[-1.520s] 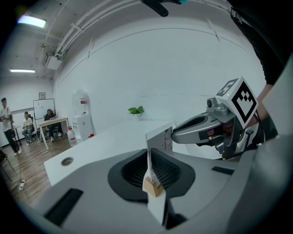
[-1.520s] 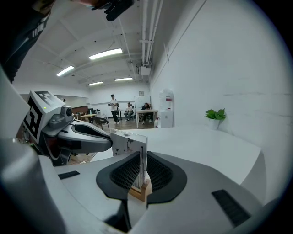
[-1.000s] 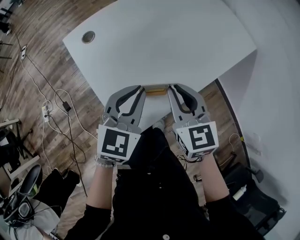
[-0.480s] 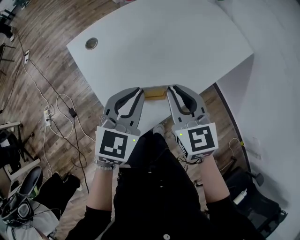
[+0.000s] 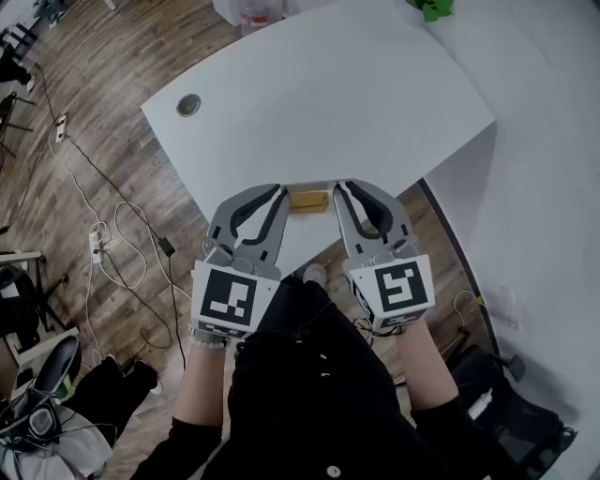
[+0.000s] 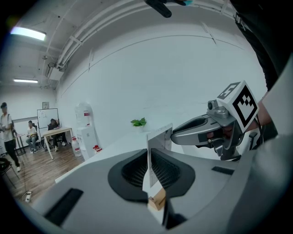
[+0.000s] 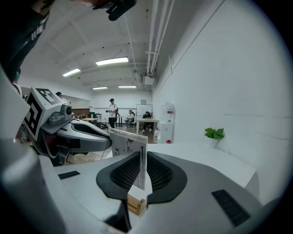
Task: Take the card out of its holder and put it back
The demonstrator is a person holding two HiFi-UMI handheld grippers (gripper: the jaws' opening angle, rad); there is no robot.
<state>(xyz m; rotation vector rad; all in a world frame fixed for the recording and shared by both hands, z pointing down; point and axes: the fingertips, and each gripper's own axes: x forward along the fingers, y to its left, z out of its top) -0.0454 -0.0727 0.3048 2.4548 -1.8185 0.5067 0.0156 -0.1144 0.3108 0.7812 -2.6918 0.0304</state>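
Hardly anything has shifted at the near edge of the white tabletop (image 5: 328, 94): both grippers sit at the two ends of the holder as they did a second ago. The head view has tipped, so more of the far side shows and a green leafy plant (image 5: 429, 7) has come in at the far right corner.

On the left, the grey left gripper (image 5: 281, 192) reaches in from the left end. Its own view shows its black ribbed pads closed onto the upright white printed card (image 6: 159, 139), which runs edge-on between them.

Between the two grippers lies the small light wooden holder (image 5: 307, 199), a slotted block just inside the near edge. The card stands along it, spanning from one gripper to the other.

On the right, the grey right gripper (image 5: 339, 187) comes in from the right end, and its pads likewise pinch the card's right edge.

As for progress, the card is held at both ends directly over the holder. In the right gripper view its lower edge seems to hang just clear of the block, with a sliver of tabletop showing under it; in the left gripper view I cannot tell whether it is seated. I judge that it is at or just out of the slot, so seating it fully and letting go remain.
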